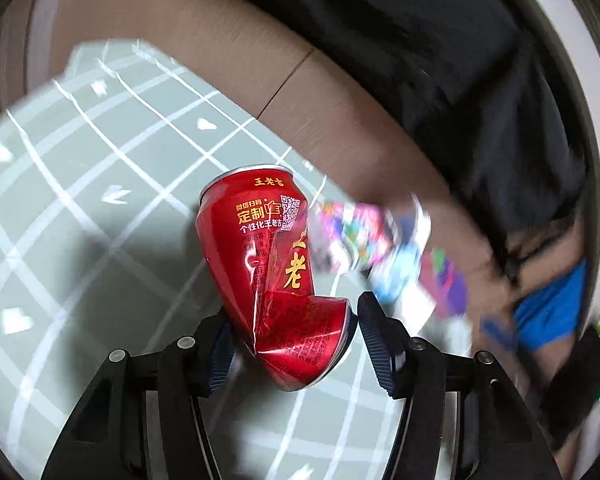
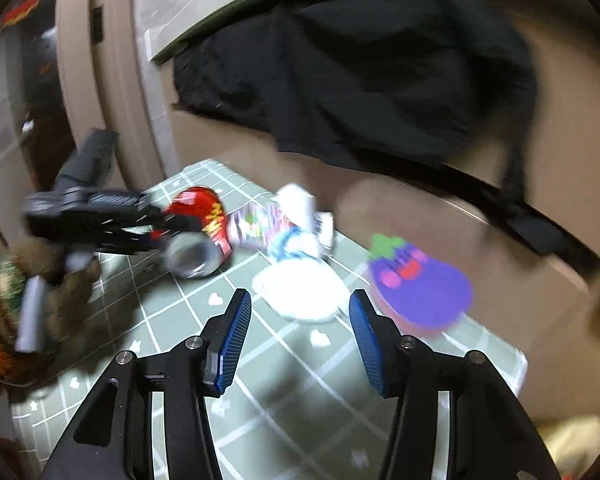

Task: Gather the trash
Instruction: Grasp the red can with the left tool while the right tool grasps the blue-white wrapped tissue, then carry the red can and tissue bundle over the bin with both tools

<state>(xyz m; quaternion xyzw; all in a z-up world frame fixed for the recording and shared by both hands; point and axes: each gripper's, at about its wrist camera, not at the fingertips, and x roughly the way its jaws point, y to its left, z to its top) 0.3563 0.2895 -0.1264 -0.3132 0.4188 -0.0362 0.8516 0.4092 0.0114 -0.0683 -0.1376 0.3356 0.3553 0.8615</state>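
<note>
A crushed red drink can [image 1: 276, 272] sits between the fingers of my left gripper [image 1: 296, 336], above the green checked tablecloth [image 1: 80, 208]. The left pad touches it; a small gap shows at the right pad. In the right wrist view the left gripper [image 2: 156, 228] holds the can [image 2: 200, 236] just over the table. Beside the can lie a colourful crumpled wrapper [image 2: 260, 224] and white crumpled tissue [image 2: 304, 292]. My right gripper [image 2: 298, 336] is open and empty, hovering short of the tissue.
A purple eggplant-shaped toy [image 2: 416, 284] lies right of the tissue. A brown cardboard box lined with a black bag [image 2: 360, 80] stands behind the table. A blue object [image 1: 548, 316] sits at the right. The table's right edge [image 2: 520, 364] is near.
</note>
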